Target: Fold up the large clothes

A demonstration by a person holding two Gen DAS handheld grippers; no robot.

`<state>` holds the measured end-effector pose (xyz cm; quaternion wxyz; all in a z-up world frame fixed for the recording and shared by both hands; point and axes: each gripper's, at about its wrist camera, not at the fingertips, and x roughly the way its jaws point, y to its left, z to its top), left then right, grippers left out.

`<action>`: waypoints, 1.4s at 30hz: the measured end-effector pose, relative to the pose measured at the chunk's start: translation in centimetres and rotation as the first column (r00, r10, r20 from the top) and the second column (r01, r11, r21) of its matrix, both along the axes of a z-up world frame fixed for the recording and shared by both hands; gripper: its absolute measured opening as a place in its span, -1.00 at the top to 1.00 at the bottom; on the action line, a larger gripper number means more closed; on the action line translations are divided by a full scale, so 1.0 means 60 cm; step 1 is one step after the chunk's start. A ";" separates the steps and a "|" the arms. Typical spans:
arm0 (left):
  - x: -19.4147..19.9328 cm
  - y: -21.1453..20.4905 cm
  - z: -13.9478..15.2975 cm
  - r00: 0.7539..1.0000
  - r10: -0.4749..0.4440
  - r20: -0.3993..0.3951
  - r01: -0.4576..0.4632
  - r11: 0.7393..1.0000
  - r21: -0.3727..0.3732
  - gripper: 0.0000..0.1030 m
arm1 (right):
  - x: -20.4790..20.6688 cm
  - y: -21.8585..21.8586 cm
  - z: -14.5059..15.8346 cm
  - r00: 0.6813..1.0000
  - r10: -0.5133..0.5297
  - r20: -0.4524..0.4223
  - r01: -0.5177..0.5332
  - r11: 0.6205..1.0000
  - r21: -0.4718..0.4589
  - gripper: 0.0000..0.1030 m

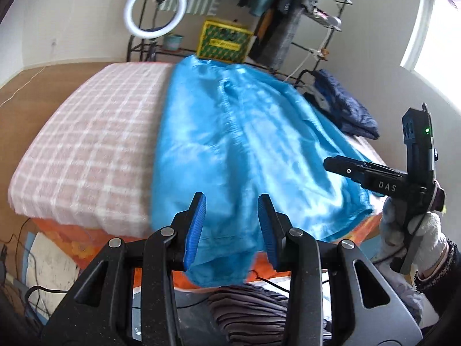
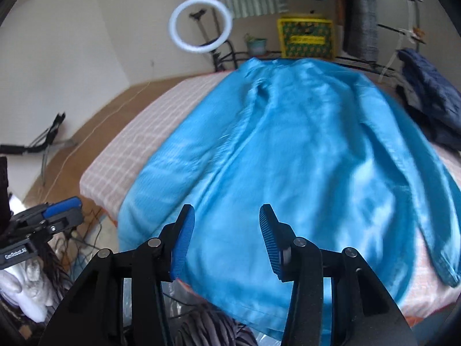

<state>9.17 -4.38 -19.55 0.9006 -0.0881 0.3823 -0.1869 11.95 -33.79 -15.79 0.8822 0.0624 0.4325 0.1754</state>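
A large shiny blue garment point(image 1: 245, 144) point(image 2: 288, 158) lies spread flat on a bed with a pink checked blanket point(image 1: 95, 132) point(image 2: 149, 132). Its hem reaches the near edge, and one corner hangs over the side. My left gripper point(image 1: 230, 201) hovers open over that near hem, its blue pads apart and not pressing on the cloth. My right gripper point(image 2: 224, 210) is also open, above the hem's middle, with nothing held. In the left wrist view the right gripper point(image 1: 334, 164) shows at the right in a gloved hand point(image 1: 415, 236). The left gripper point(image 2: 69, 207) shows at the left edge of the right wrist view.
A dark navy garment point(image 1: 345, 106) point(image 2: 432, 101) lies at the bed's far right. Behind the bed stand a ring light point(image 1: 155, 8) point(image 2: 200, 24), a yellow crate point(image 1: 224, 40) point(image 2: 306, 39) and a clothes rack point(image 1: 288, 14). Cables point(image 2: 86, 230) and a striped grey cloth point(image 1: 247, 311) lie below the near edge.
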 end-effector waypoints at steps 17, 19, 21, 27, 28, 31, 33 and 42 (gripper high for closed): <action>0.009 -0.160 0.029 0.983 -0.183 -0.012 0.183 0.982 -0.037 0.29 | -0.055 -0.347 -0.011 0.878 -0.479 -0.015 0.477 0.877 -0.052 -0.16; 0.013 -0.173 0.027 0.980 -0.199 -0.016 0.198 0.979 -0.039 0.29 | -0.057 -0.384 -0.015 0.853 -0.521 -0.026 0.519 0.853 -0.051 -0.16; 0.017 -0.190 0.027 0.976 -0.219 -0.024 0.218 0.975 -0.034 0.29 | -0.053 -0.426 -0.020 0.821 -0.570 -0.039 0.568 0.822 -0.046 -0.16; 0.036 -0.220 0.021 0.967 -0.250 -0.053 0.250 0.968 -0.018 0.29 | -0.031 -0.532 -0.062 0.737 -0.658 -0.154 0.666 0.746 -0.004 -0.16; 0.039 -0.224 0.020 0.965 -0.256 -0.058 0.255 0.967 -0.020 0.29 | -0.029 -0.539 -0.069 0.727 -0.665 -0.171 0.676 0.737 0.011 -0.16; 0.046 -0.234 0.017 0.963 -0.261 -0.065 0.261 0.965 -0.006 0.29 | -0.027 -0.550 -0.086 0.723 -0.651 -0.229 0.682 0.725 0.094 -0.16; 0.052 -0.238 0.014 0.962 -0.264 -0.073 0.265 0.964 -0.001 0.29 | -0.024 -0.542 -0.089 0.741 -0.629 -0.236 0.665 0.737 0.122 -0.16; 0.064 -0.253 0.001 0.957 -0.273 -0.100 0.277 0.961 0.021 0.29 | 0.010 -0.539 -0.106 0.790 -0.546 -0.281 0.588 0.804 0.090 0.79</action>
